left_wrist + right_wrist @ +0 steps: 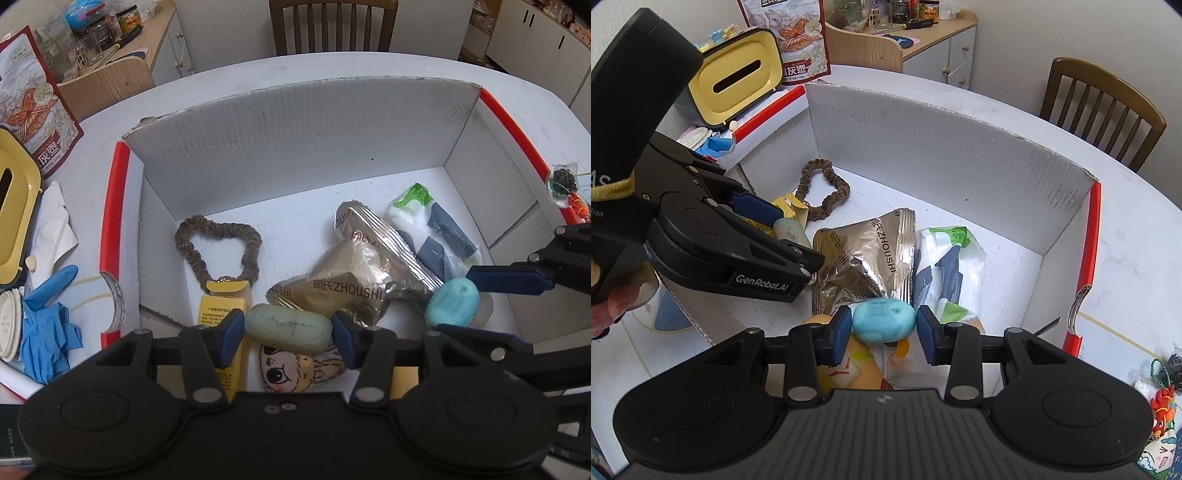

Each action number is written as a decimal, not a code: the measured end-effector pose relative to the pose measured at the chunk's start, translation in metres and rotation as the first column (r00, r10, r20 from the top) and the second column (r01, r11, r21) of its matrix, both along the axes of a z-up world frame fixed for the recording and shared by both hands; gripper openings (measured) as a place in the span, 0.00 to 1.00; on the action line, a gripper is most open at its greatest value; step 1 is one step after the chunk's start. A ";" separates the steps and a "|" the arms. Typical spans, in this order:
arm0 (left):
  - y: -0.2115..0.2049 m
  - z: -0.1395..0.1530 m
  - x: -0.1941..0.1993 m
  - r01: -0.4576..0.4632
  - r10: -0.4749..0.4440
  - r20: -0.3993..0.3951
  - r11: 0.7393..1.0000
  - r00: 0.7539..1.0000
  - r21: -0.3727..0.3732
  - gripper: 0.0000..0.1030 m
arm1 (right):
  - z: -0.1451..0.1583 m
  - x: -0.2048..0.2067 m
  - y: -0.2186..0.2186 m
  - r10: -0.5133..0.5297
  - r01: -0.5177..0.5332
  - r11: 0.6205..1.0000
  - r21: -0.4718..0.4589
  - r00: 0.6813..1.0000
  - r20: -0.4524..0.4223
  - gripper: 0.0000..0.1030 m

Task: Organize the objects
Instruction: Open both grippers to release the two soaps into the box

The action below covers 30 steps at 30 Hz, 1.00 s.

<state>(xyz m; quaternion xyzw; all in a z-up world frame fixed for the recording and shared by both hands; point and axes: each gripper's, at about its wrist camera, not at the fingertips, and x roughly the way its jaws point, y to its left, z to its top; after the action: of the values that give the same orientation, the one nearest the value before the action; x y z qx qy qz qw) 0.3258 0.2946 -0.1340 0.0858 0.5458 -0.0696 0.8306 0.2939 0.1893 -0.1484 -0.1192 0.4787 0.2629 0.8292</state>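
Gripping pale green soap (pixel 288 327), left gripper (pixel 288 334); right gripper (pixel 884 329) clamps turquoise soap (pixel 884 319), hiding items beneath.

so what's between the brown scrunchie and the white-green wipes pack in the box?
The silver ZHOUSHI snack packets lie between the scrunchie and the wipes pack, plainest in the left wrist view.

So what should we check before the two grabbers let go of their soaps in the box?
1. Left gripper fingers on the green soap: ok, pads touch both ends.
2. Right gripper fingers on the blue soap: ok, it sits between the pads.
3. Both soaps over the white box: ok.
4. Bare floor under them: not ok, silver snack bags and other things lie below.
5. Soaps lifted or resting: cannot tell.
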 end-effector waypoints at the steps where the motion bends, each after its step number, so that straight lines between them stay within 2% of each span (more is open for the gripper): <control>1: 0.000 0.000 0.000 -0.002 0.002 0.000 1.000 1.000 0.000 0.50 | 0.001 0.000 0.000 -0.001 0.001 1.000 0.000 1.000 0.001 0.37; 7: 0.002 0.003 -0.002 -0.019 0.019 0.015 1.000 1.000 -0.011 0.50 | 0.010 -0.006 -0.003 -0.010 0.009 1.000 0.024 0.999 0.032 0.39; 12: -0.002 0.011 -0.006 -0.015 0.016 0.047 1.000 0.999 -0.014 0.60 | 0.021 -0.012 -0.010 -0.022 0.019 0.999 0.042 0.998 0.062 0.45; 16: -0.004 0.020 -0.012 -0.015 0.017 0.074 1.000 0.997 -0.026 0.60 | 0.030 -0.018 -0.020 -0.045 0.040 0.997 0.068 0.996 0.073 0.45; 19: -0.005 0.027 -0.018 -0.015 0.018 0.092 0.999 0.996 -0.035 0.62 | 0.038 -0.026 -0.027 -0.047 0.040 0.996 0.082 0.995 0.089 0.47; 21: -0.008 0.034 -0.022 -0.011 0.014 0.107 0.999 0.994 -0.032 0.63 | 0.044 -0.031 -0.033 -0.051 0.040 0.994 0.101 0.994 0.101 0.52; 23: -0.010 0.040 -0.028 -0.007 0.011 0.127 0.999 0.992 -0.031 0.67 | 0.050 -0.037 -0.039 -0.056 0.043 0.992 0.117 0.993 0.108 0.53; 30: -0.027 0.066 -0.047 -0.011 0.020 0.197 0.999 0.980 -0.046 0.70 | 0.071 -0.058 -0.074 -0.071 0.047 0.984 0.169 0.988 0.136 0.56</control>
<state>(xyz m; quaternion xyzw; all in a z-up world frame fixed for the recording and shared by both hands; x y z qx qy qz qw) 0.2791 0.2674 -0.0680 0.0693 0.4598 -0.0667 0.8828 0.2360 0.1149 -0.0772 -0.0541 0.3985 0.2677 0.8756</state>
